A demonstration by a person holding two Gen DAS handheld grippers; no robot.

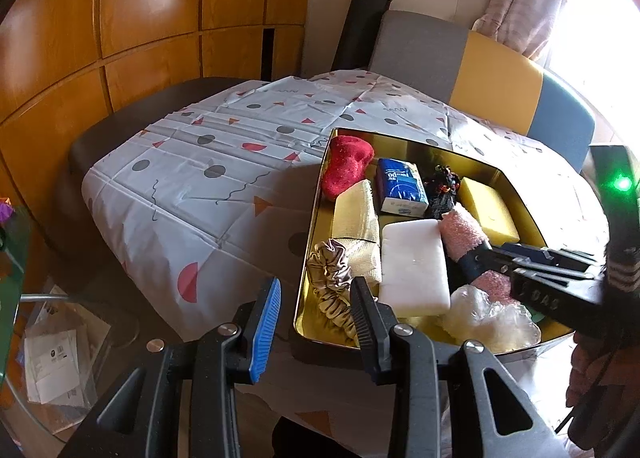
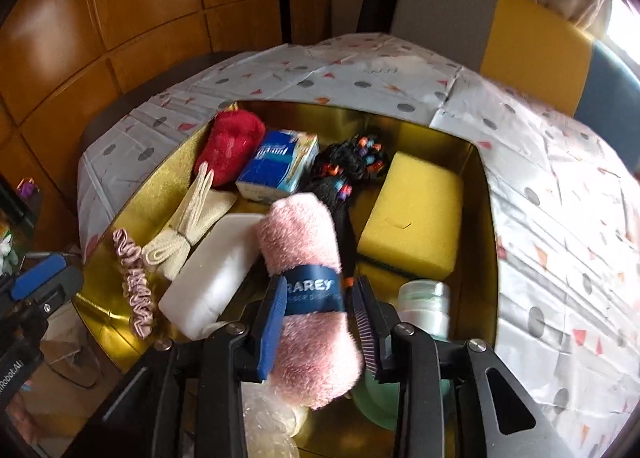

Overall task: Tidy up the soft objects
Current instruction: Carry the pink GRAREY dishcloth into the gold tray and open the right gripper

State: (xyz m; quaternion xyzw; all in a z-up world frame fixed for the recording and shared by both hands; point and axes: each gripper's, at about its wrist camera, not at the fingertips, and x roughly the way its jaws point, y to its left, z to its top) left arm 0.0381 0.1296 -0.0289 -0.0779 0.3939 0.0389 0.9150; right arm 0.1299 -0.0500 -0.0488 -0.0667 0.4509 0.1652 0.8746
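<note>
Fluffy pink rolled towel (image 2: 308, 278) — navy paper band.

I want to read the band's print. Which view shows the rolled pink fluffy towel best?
The right wrist view: the rolled pink fluffy towel fills the centre between the right gripper pads, navy band lettering facing the camera. The left wrist view shows it side-on, partly hidden by that gripper, lettering unseen.
</note>
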